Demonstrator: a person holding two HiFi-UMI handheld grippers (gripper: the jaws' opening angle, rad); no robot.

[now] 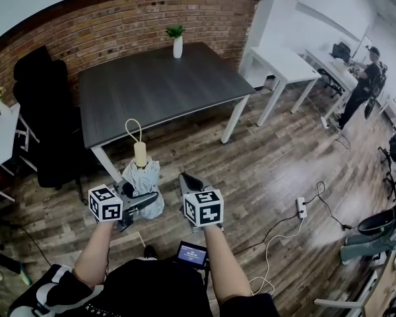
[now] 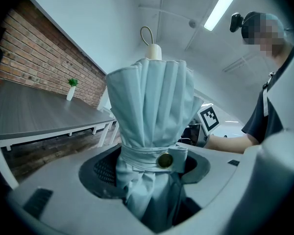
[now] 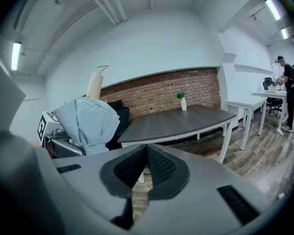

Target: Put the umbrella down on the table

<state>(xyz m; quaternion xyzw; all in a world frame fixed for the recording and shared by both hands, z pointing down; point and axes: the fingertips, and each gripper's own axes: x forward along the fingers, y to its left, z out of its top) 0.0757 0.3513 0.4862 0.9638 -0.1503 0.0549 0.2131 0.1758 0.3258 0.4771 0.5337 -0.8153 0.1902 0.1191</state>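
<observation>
Short of the dark bench (image 1: pixel 158 88), above the wooden floor, the folded umbrella (image 2: pixel 149 102) stands handle-up, clenched at its strap by the left tongs (image 2: pixel 152 168). The right tongs (image 3: pixel 146 166) are pressed together on nothing. Best to carry it over the bare top, clear of the vase (image 1: pixel 177 47), tip it flat, and let go only once it rests.
</observation>
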